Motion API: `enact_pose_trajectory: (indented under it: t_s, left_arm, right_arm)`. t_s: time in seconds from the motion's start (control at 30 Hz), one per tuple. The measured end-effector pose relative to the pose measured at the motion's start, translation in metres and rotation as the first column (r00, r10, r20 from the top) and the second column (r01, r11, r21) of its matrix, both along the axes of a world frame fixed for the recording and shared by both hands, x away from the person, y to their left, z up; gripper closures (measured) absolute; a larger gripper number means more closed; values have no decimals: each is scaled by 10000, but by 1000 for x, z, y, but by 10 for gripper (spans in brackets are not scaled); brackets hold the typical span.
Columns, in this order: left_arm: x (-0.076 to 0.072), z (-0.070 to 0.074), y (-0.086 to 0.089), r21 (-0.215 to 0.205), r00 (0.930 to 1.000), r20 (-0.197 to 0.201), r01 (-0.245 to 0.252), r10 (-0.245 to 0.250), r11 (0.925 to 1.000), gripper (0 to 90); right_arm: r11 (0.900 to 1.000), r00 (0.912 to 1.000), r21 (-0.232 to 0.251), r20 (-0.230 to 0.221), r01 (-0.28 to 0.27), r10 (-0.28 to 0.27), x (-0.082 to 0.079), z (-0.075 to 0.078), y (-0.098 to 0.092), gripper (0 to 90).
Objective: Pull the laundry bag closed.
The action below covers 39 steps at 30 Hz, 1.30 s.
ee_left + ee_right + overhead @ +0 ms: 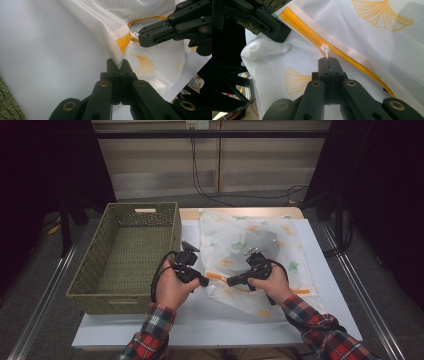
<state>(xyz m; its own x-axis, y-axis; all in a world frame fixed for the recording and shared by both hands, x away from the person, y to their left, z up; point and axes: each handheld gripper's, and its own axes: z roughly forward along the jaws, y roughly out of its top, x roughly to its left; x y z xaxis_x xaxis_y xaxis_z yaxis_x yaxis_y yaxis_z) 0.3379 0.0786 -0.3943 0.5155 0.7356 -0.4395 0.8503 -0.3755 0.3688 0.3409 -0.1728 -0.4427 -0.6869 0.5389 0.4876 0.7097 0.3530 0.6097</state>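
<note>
A white mesh bag printed with yellow and green ginkgo leaves lies on the white table top. An orange zipper runs along its near edge. My left gripper is shut on a pinched fold of the mesh bag at the zipper's end; in the left gripper view that gripper has its jaws pressed together on the cloth. My right gripper faces it from the right. In its own view the right gripper is shut on the small white zipper pull.
A green woven basket stands at the left of the table, touching the bag's left side. A grey item shows through the mesh farther back. The table top ends just in front of the person's plaid sleeves.
</note>
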Motion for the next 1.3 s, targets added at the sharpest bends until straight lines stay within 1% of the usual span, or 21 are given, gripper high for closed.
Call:
enact_pose_trajectory:
  t_s: [0.03, 0.07, 0.1, 0.13, 0.17, 0.23, 0.27, 0.3, 0.43, 0.53, 0.63, 0.67, 0.73, 0.77, 0.8, 0.9, 1.03, 1.13, 1.17, 1.2, 1.3]
  left_arm:
    - [0, 0, 0, 56, 10000, 26, 28, -28, 10000, 895]
    - [-1, 0, -2, 0, 9998, 13, -217, 217, 9998, 895]
    - [0, 0, -1, 89, 10000, 7, 17, -17, 10000, 895]
    - [-1, 0, -1, 12, 10000, -45, -78, 78, 10000, 896]
    - [0, 0, -1, 78, 10000, 3, 25, -25, 10000, 896]
    - [0, 0, 0, 26, 10000, -3, 16, -16, 10000, 896]
    - [-1, 0, -1, -69, 9998, -20, -215, 215, 9997, 896]
    - [0, 0, -1, -86, 9998, -29, -183, 183, 9998, 895]
    - [0, -1, -1, -13, 9998, -26, -180, 180, 9998, 896]
    - [0, -1, -1, -22, 9998, -49, -189, 188, 9998, 896]
    - [0, -1, -1, -11, 9998, -75, -186, 186, 9998, 896]
    - [0, -1, -2, -19, 9998, -72, -200, 199, 9998, 896]
    - [0, -2, -2, -21, 9998, -58, -193, 193, 9998, 896]
    - [0, -2, -1, -59, 9998, -84, -171, 170, 9998, 896]
    - [1, -1, 0, -7, 9999, -69, -131, 131, 9999, 896]
    - [1, -2, -1, -9, 9998, -70, -196, 196, 9998, 895]
    - [1, -2, 0, 45, 9999, -88, -124, 124, 9999, 896]
    - [1, -2, 0, 55, 9998, -159, -139, 139, 9999, 895]
    - [1, -2, 0, 57, 9998, -165, -124, 125, 9999, 896]
    - [2, -2, 0, 120, 9999, -142, 9, -7, 9999, 896]
    - [2, -1, 1, 96, 9999, -139, 6, -4, 10000, 896]
  right_arm:
    - [10000, 10000, 16, 15, -6, 6, 0, 0, 0, 900]
    - [10000, 10000, -49, -7, -16, 16, -1, 0, 0, 900]
    - [10000, 10000, -75, -1, -24, 24, -1, 0, 1, 900]
    - [9999, 10000, -106, -28, -8, 8, -1, 0, 1, 900]
    - [9999, 10000, -117, -41, -12, 12, -1, 0, 1, 900]
    - [9999, 10000, -156, -9, -16, 16, 0, 0, 0, 900]
    - [9998, 10000, -212, 13, 0, 1, 0, 0, 0, 900]
    - [9997, 10000, -252, -50, -15, 14, 0, 0, 0, 900]
    - [9996, 10000, -267, -19, -26, 26, -1, -1, -1, 900]
    - [9990, 10000, -428, 4, -90, 90, -1, -1, -1, 900]
    - [9987, 9999, -493, -16, -105, 104, -1, -1, -3, 900]
    - [9988, 9999, -478, 44, -112, 115, -1, -1, -3, 900]
    - [9981, 9999, -606, 2, -117, 117, -1, -1, -5, 900]
    - [9980, 9998, -615, 62, -170, 174, -1, -1, -6, 900]
    - [9979, 9999, -640, -26, -130, 129, -2, -1, -7, 900]
    - [9978, 9999, -668, -101, -52, 45, -2, -2, -10, 900]
    - [9976, 10000, -682, -1, -70, 70, -2, -4, -13, 900]
    - [9976, 10000, -699, -98, -20, 13, -3, -3, -15, 900]
    - [9974, 10000, -720, -36, -54, 51, -3, -3, -15, 900]
    - [9972, 10000, -742, -56, -35, 31, -3, -3, -16, 900]
    - [9971, 10000, -758, -81, 22, -28, -3, -4, -18, 900]
